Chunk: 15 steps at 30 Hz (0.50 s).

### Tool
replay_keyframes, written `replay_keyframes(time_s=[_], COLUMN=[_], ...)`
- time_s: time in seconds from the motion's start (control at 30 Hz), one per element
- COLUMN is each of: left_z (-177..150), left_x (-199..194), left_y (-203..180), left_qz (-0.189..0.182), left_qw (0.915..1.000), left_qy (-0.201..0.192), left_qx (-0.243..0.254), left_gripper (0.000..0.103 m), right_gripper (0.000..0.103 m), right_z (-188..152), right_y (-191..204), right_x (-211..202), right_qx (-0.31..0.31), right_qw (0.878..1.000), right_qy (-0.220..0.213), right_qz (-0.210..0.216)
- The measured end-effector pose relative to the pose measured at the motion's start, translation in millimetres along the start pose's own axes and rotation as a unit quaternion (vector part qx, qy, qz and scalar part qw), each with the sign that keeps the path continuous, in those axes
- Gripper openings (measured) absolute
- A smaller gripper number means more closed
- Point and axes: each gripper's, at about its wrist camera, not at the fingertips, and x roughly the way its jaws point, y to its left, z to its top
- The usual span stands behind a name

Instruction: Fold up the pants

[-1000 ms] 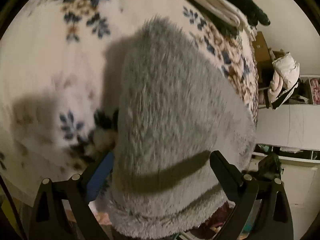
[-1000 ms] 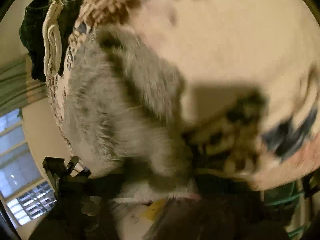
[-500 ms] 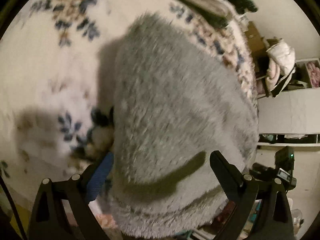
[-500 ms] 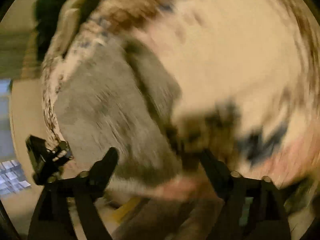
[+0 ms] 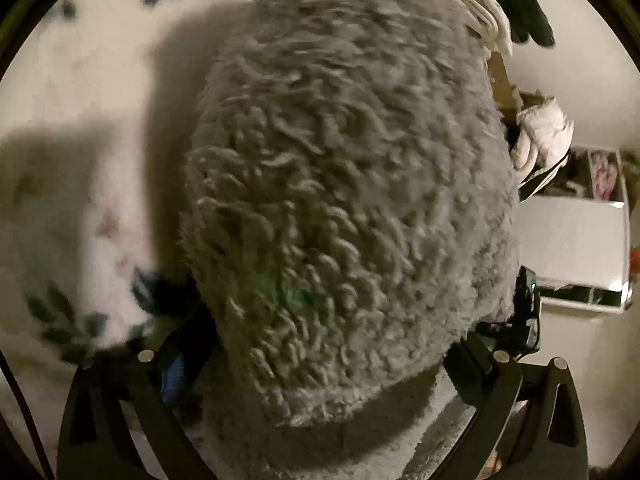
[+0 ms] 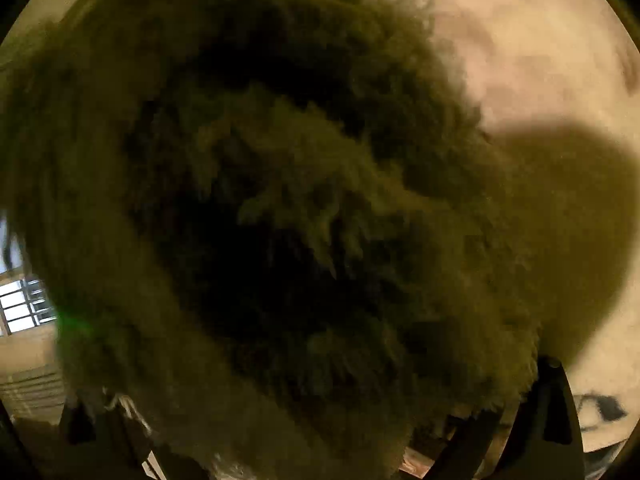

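The grey fluffy pants [image 5: 344, 184] lie on a floral bedspread [image 5: 80, 80] and fill most of the left wrist view. My left gripper [image 5: 320, 360] is open, its jaws spread wide on either side of the near end of the pants, which bulges between them. In the right wrist view the pants [image 6: 280, 220] are very close to the lens, dark and blurred. My right gripper [image 6: 304, 432] is mostly hidden by the fleece; only one finger [image 6: 552, 408] shows at the lower right, so its state is unclear.
Folded clothes [image 5: 492, 4] lie at the far edge of the bed. A white cabinet [image 5: 572, 236] with a bundle [image 5: 544, 132] on it stands to the right. A window [image 6: 24, 308] shows at the left of the right wrist view.
Both grippers have moved in closer to the pants, which now fill each view. The right view has gone dark as fleece covers the lens area.
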Motion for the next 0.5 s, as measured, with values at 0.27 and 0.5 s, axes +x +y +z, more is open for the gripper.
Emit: replay_keyframes(time_s=[0.27, 0.5], left_z=[-7.3, -6.9], left_x=[-28.6, -81.6], left_y=[-25.2, -64.7], left_qz=[-0.052, -0.075], left_qw=[0.9963, 0.9925], left_qy=[-0.028, -0.026], left_qx=[0.063, 0.093], left_gripper=[0.049, 0.036], right_gripper=[0.049, 0.046], right_z=[-25.2, -58.2], right_y=[18.8, 68.0], right_x=[-25.6, -75.7], right_qx=[0.012, 0.022], right_qw=[0.998, 0.994], right_qy=[-0.055, -0.108], right_qz=[-0.016, -0.007])
